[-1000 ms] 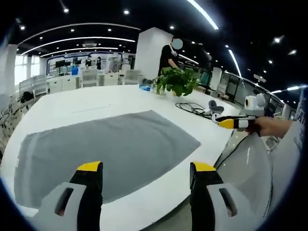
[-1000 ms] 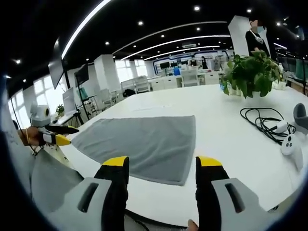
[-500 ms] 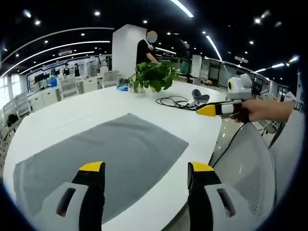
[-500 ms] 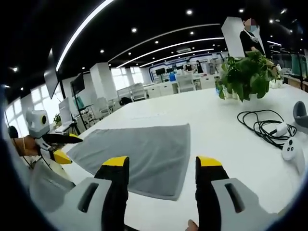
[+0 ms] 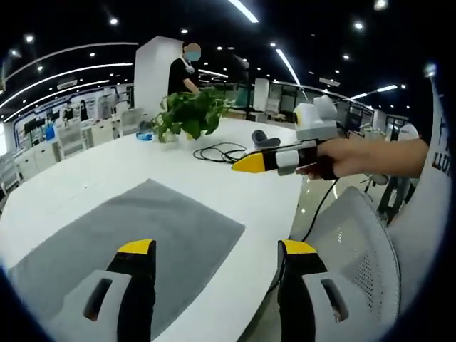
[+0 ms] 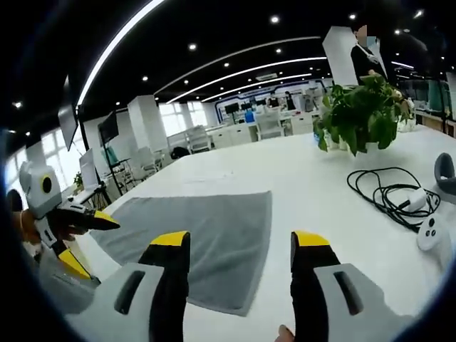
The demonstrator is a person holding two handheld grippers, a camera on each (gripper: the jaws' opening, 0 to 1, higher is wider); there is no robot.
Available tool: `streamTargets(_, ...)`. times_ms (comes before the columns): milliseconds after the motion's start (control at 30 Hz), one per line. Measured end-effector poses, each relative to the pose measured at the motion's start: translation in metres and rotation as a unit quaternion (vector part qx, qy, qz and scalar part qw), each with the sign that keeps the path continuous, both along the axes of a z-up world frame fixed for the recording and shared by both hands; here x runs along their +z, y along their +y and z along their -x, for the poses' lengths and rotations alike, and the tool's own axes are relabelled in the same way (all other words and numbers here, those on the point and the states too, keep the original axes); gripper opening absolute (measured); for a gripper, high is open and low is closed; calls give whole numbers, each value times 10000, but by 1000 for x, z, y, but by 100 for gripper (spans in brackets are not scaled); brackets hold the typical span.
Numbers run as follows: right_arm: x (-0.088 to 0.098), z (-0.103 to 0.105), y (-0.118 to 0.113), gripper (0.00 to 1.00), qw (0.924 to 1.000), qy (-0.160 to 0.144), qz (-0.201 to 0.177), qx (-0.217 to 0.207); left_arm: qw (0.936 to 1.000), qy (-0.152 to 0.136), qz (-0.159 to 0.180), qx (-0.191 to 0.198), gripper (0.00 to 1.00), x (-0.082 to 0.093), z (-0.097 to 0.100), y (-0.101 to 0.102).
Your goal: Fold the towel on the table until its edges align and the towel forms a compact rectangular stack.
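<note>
Open-plan office, white table (image 6: 313, 171). Towel (image 6: 214, 228) lies flat by near table edge, unfolded. Left gripper (image 5: 214, 249) & right gripper (image 6: 239, 239) both agape, empty. Grab near corners together, evenly.

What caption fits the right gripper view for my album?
Open right claw hovers over a flat gray towel on a white table, plant behind.

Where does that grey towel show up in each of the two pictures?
Left gripper view: the grey towel lies flat at lower left on the white table, running under the view's own tool.
Right gripper view: the grey towel lies flat at lower centre, left of the black cable.
Shared landmark: the potted plant behind the towel.
</note>
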State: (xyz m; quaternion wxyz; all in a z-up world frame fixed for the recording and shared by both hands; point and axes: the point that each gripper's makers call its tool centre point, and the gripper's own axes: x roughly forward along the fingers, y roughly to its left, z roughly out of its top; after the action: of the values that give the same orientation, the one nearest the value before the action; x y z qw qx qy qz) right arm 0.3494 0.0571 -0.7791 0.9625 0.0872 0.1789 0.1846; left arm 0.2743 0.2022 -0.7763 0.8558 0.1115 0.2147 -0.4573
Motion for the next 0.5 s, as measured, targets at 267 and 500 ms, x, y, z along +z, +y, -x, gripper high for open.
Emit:
streamTargets(267, 9, -20, -13, 57, 9998, -82, 163, -51, 9986, -140, -352, -365, 71, -8, -6, -14)
streamTargets(500, 22, -36, -21, 56, 9997, -155, 124, -117, 9980, -97, -413, -469, 65, -18, -13, -25)
